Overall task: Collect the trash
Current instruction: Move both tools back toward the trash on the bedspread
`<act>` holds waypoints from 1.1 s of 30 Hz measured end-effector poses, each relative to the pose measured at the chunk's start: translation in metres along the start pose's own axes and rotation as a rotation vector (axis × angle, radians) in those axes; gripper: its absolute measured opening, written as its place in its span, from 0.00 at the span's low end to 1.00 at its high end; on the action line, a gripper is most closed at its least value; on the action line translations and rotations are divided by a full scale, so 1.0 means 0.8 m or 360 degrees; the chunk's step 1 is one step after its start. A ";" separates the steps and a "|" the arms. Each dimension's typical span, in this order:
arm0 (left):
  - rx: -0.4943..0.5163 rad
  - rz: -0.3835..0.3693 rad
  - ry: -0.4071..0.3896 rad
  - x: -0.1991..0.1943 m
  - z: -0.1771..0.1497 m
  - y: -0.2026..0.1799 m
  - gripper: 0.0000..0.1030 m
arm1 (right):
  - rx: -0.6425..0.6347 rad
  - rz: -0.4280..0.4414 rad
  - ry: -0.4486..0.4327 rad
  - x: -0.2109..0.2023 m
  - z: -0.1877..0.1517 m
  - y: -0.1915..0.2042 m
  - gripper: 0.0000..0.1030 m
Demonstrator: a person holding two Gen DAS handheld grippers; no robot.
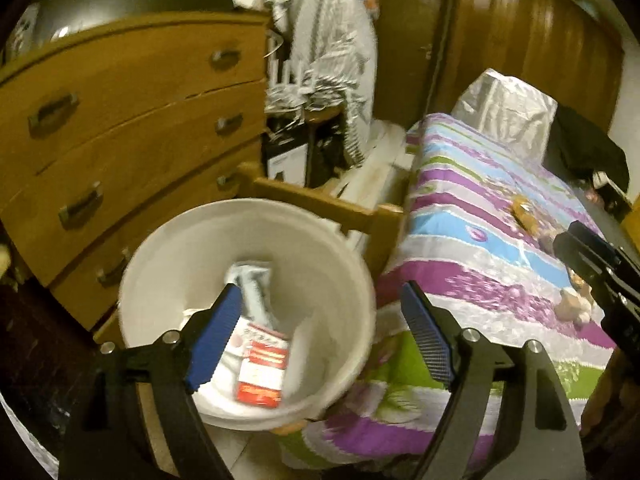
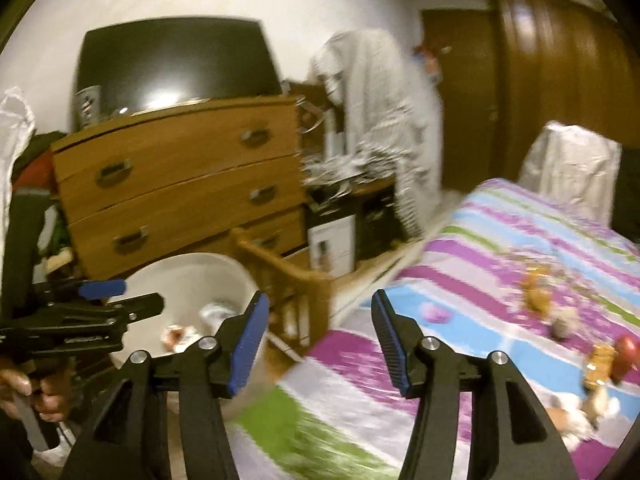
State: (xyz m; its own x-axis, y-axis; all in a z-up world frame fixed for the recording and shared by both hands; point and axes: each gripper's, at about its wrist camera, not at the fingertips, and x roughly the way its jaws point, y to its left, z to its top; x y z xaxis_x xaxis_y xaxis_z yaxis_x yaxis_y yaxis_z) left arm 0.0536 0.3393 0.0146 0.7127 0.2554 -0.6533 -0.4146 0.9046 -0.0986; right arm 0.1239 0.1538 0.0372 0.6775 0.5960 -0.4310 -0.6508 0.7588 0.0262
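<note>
A white bucket (image 1: 348, 280) stands on the floor beside the bed; inside lie a red and white carton (image 1: 262, 376) and a crumpled white wrapper (image 1: 252, 284). My left gripper (image 1: 320, 300) hangs open over the bucket's right rim with nothing between its blue pads. My right gripper (image 2: 318, 312) is open and empty above the bed's near corner. The bucket (image 2: 192, 276) shows at lower left in the right wrist view. Several scraps of trash (image 2: 540, 296) lie on the striped bedspread (image 2: 480, 240), among them a red piece (image 2: 626, 354). The right gripper's black body (image 1: 600, 272) enters the left wrist view at right.
A wooden chest of drawers (image 1: 120, 120) stands behind the bucket, a dark screen (image 2: 176, 64) on top. The bed's wooden footboard (image 1: 320, 204) runs beside the bucket. A striped garment (image 1: 328, 40) hangs near a dark wardrobe (image 1: 520, 32). A silver bag (image 1: 508, 112) rests on the bed.
</note>
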 end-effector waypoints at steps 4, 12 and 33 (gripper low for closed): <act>0.0055 -0.0087 -0.0036 -0.004 -0.012 -0.056 0.76 | 0.0094 -0.0116 -0.0019 -0.034 -0.029 -0.060 0.58; 0.0279 -0.0262 0.0019 0.011 -0.059 -0.175 0.77 | 0.0358 -0.0301 0.0037 -0.100 -0.103 -0.196 0.59; 0.0509 -0.0342 0.0130 0.109 -0.080 -0.311 0.77 | 0.0952 -0.0352 0.0204 -0.113 -0.166 -0.467 0.59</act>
State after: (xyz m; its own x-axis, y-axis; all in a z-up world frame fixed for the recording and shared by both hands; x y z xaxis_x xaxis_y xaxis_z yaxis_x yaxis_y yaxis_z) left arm 0.1827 0.1151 -0.0661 0.7114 0.0325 -0.7020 -0.0544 0.9985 -0.0089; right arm 0.2604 -0.2186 -0.0534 0.7034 0.4011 -0.5869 -0.1725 0.8972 0.4065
